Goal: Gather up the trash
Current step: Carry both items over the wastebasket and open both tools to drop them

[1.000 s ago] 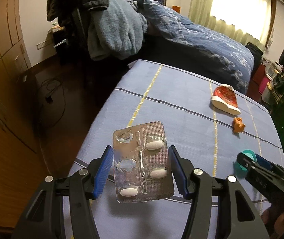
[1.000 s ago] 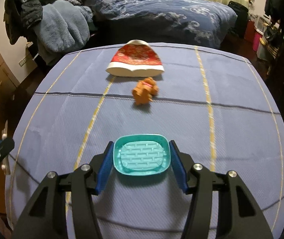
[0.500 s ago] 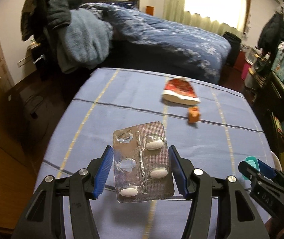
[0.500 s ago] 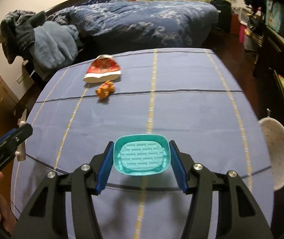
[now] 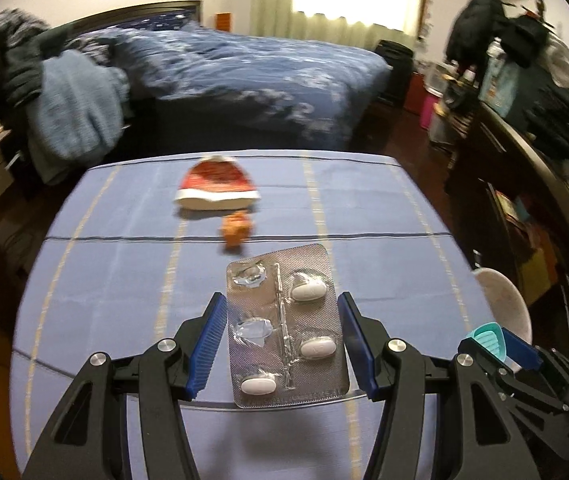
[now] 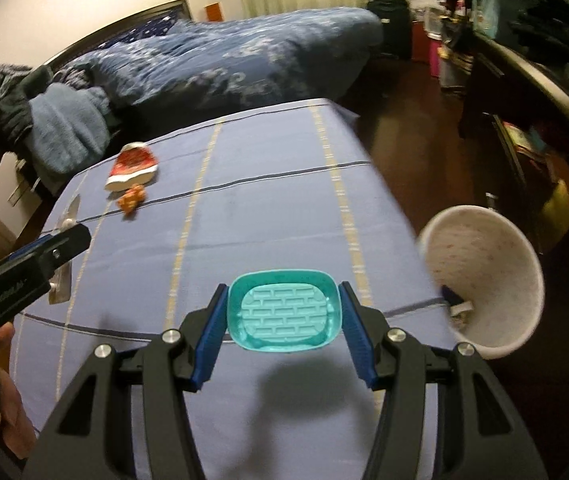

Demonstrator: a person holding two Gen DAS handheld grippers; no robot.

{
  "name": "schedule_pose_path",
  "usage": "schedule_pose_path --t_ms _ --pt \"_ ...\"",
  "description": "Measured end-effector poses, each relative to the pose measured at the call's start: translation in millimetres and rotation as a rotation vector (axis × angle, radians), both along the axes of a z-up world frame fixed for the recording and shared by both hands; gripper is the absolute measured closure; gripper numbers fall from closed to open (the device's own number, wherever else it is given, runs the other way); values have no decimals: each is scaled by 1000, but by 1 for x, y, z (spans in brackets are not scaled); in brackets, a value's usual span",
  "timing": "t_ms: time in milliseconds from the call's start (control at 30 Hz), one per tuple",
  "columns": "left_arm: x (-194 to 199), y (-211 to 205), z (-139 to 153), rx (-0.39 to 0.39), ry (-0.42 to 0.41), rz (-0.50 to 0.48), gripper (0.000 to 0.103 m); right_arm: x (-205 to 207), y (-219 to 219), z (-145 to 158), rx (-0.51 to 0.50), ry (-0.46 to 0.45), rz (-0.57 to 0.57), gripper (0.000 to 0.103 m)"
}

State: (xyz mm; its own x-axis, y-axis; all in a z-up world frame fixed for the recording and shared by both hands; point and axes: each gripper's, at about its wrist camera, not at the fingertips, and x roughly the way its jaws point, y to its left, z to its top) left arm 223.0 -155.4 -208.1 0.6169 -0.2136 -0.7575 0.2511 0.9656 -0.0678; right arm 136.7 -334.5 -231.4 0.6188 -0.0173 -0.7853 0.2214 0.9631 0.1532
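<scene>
Now the white bin [image 6: 484,280] sits just past the right edge of the blue table [image 6: 264,200]. The right gripper [image 6: 284,320] pinches a teal tray [image 6: 284,312] above the table, near the bin. The left gripper [image 5: 282,340] pinches a pill pack [image 5: 284,328] by its thin edges. The flat, slick pack could slip out and fall. No writing can be read.

Both wrist cams close above table [image 5: 124,272], facing bed [image 5: 244,64] at 12 o'clock; share table [image 6: 264,200], bin [image 6: 484,272].
</scene>
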Motion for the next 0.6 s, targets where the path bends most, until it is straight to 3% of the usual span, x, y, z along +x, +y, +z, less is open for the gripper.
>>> schedule_pose_path --t_ms 600 --pt "9 -187 -4 -21 16 -340 46 -61 -163 -2 -49 -25 -329 48"
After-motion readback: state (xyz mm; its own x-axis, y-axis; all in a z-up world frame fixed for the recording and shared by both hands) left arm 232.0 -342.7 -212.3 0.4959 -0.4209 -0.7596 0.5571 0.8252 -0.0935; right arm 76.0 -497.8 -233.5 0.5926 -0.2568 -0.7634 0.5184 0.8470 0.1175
